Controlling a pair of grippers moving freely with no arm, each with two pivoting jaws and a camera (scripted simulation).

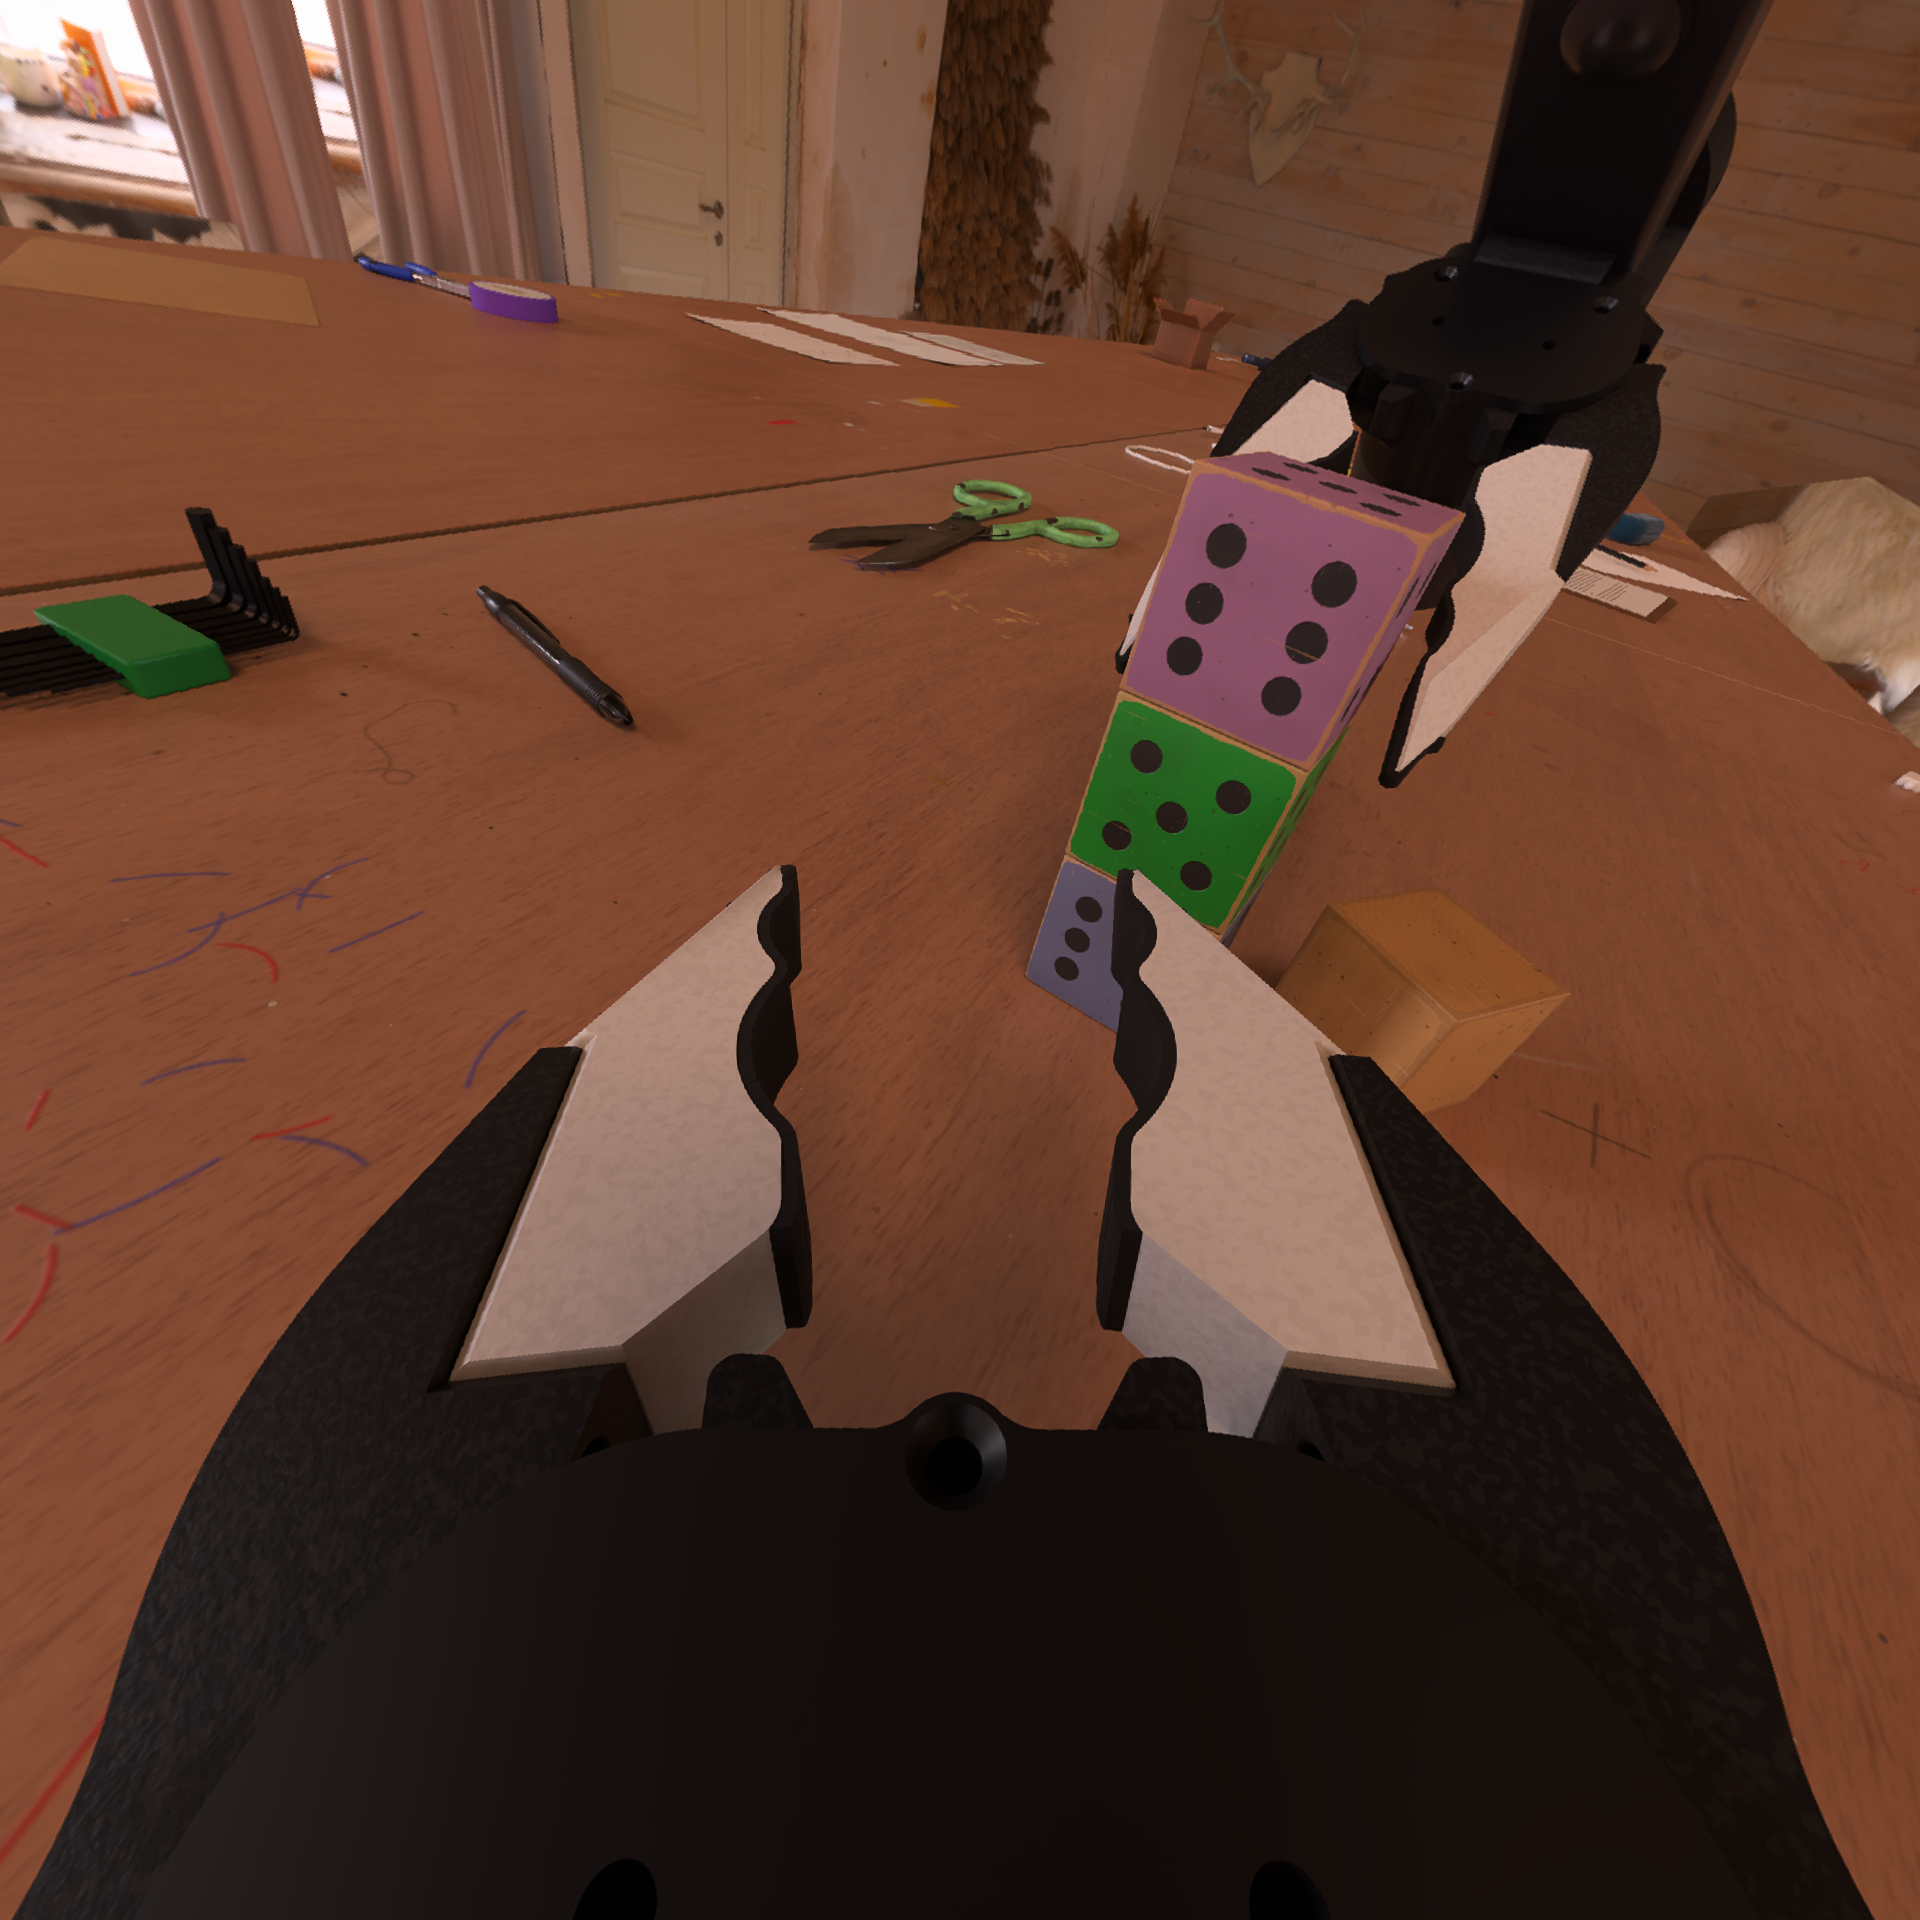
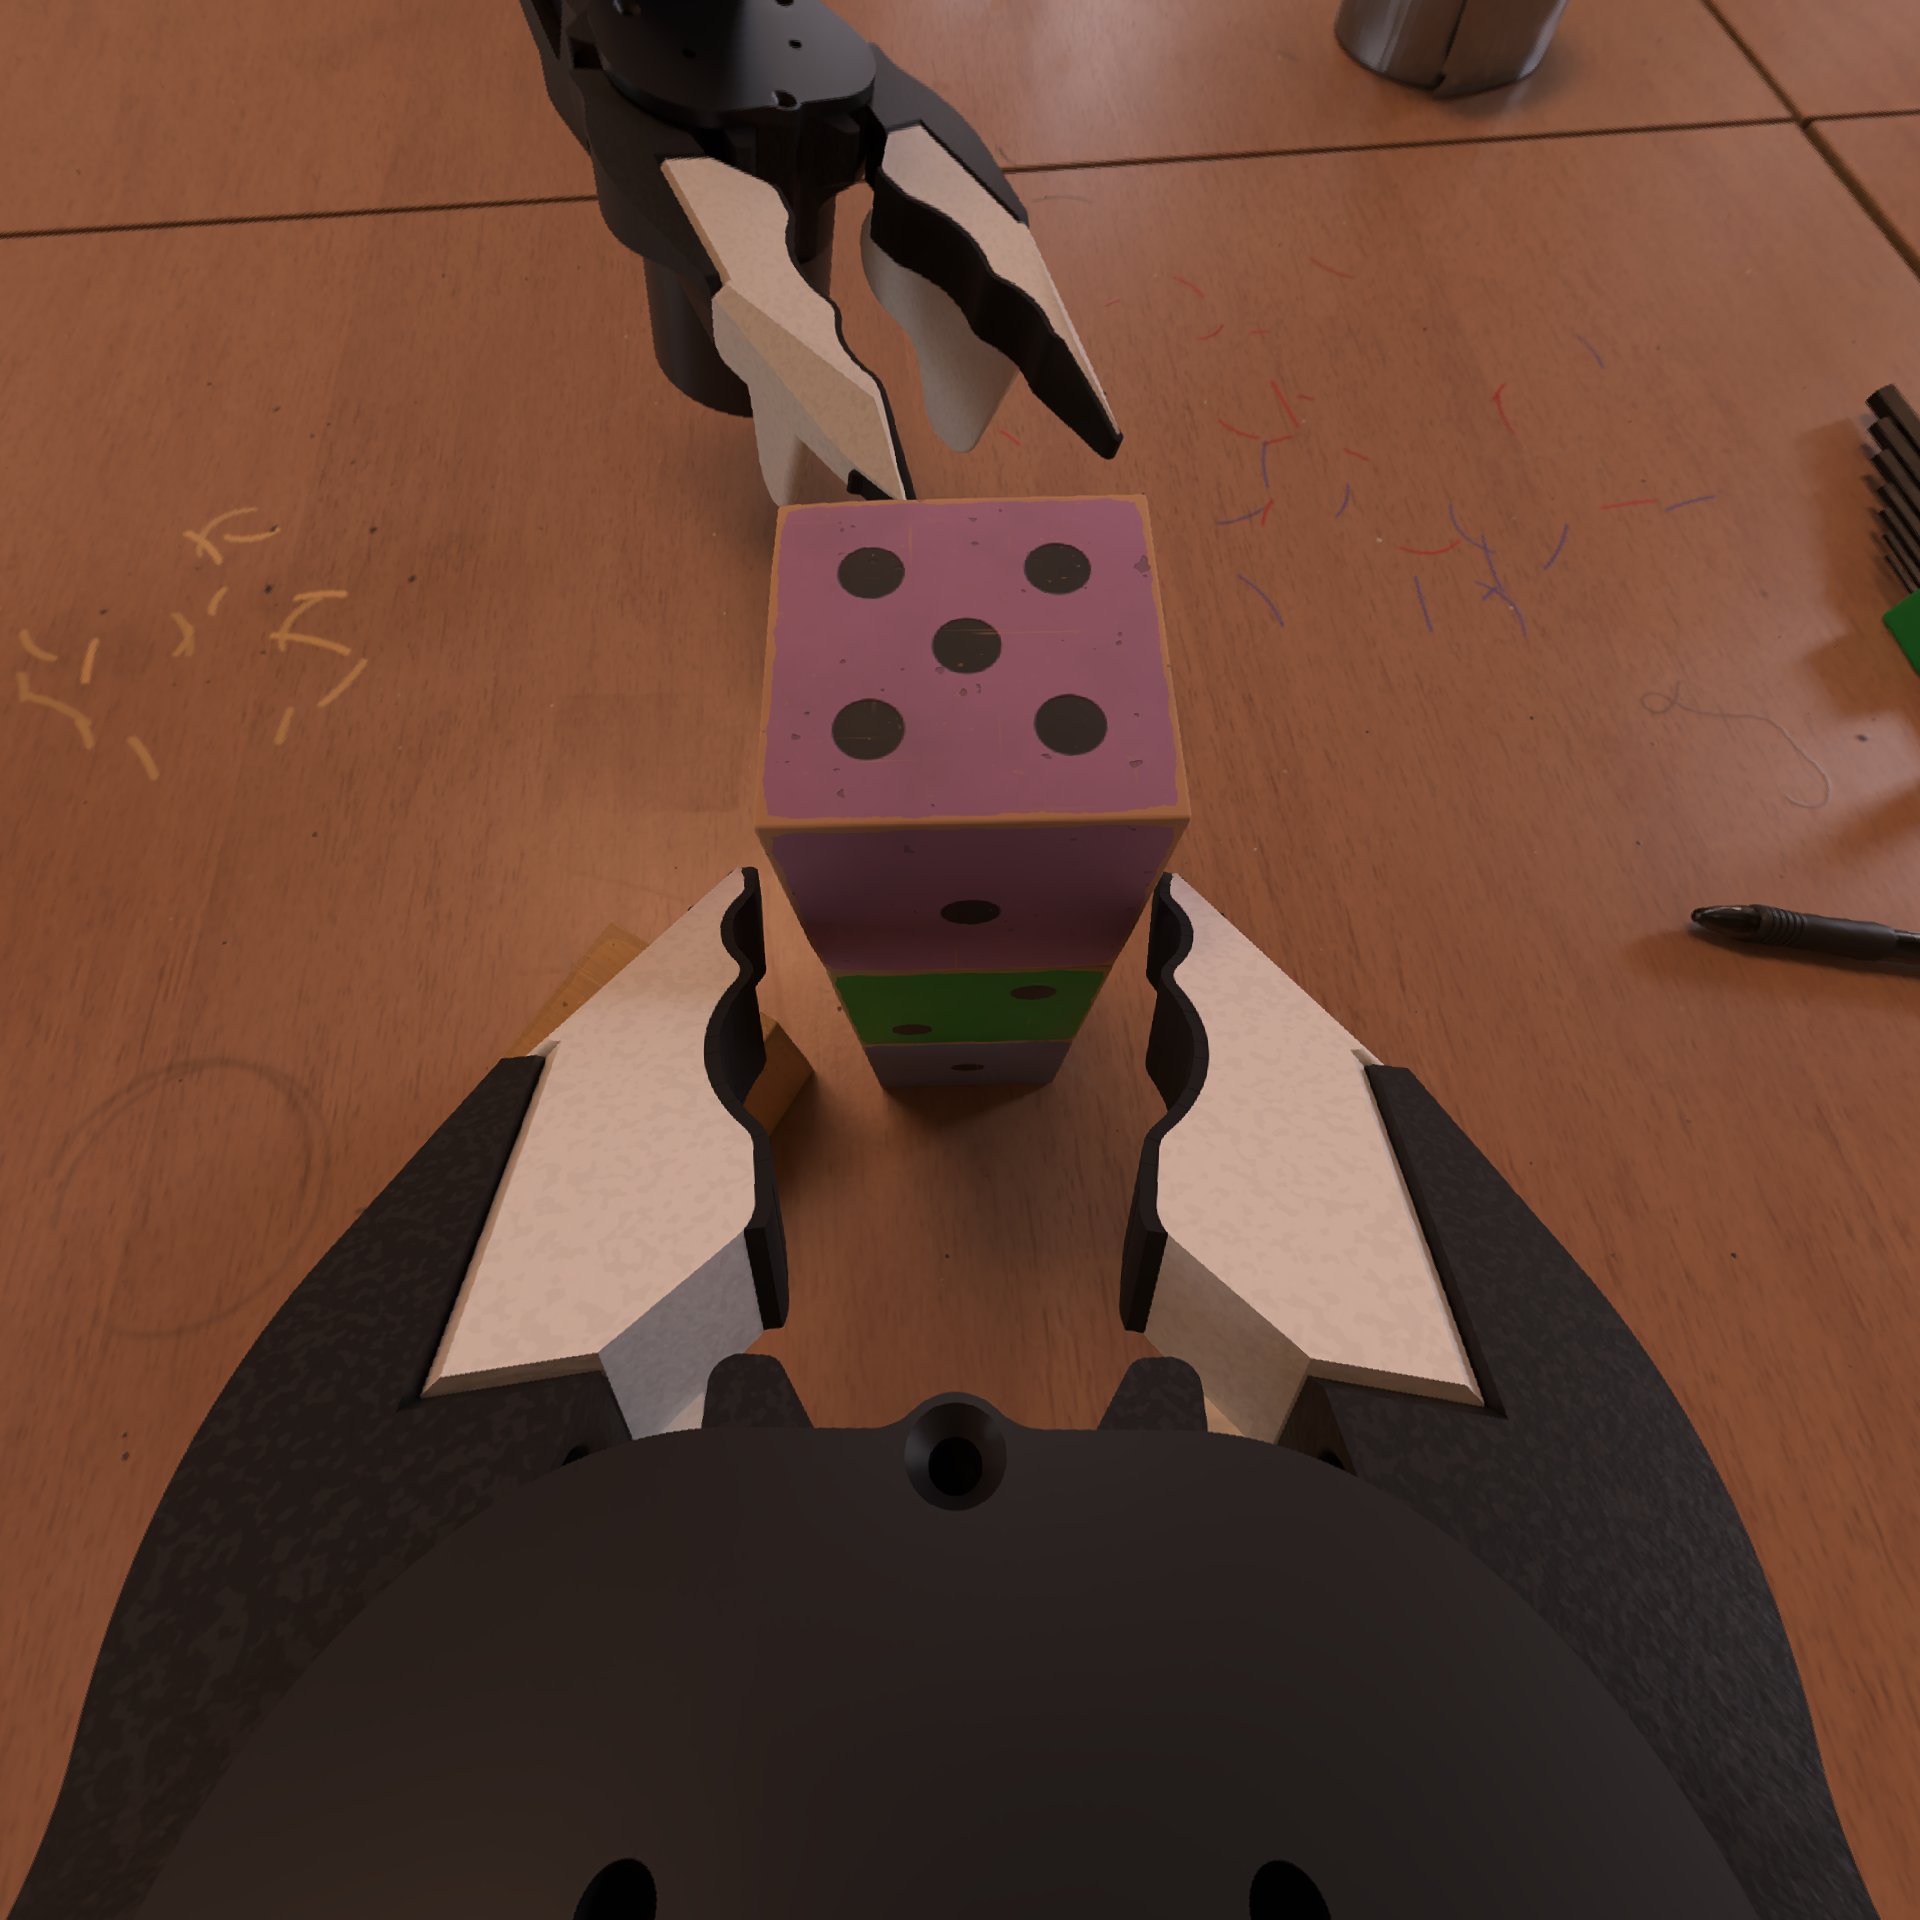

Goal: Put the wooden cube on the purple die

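A purple die (image 1: 1278,603) tops a stack on a green die (image 1: 1184,810) and a pale blue die (image 1: 1075,945). The plain wooden cube (image 1: 1423,997) lies on the table just right of the stack's foot. My left gripper (image 1: 958,904) is open and empty, low over the table, its right fingertip in front of the blue die. My right gripper (image 2: 956,888) is open, pointing down, one finger on each side of the purple die (image 2: 966,655). The cube (image 2: 781,1081) is mostly hidden behind its left finger. The left gripper (image 2: 997,468) shows beyond the stack.
On the brown table (image 1: 727,810) lie green-handled scissors (image 1: 966,530), a black pen (image 1: 556,655), a hex key set in a green holder (image 1: 135,644), a purple tape roll (image 1: 514,299) and paper sheets (image 1: 873,338). A metal cylinder (image 2: 1444,42) stands at the far side.
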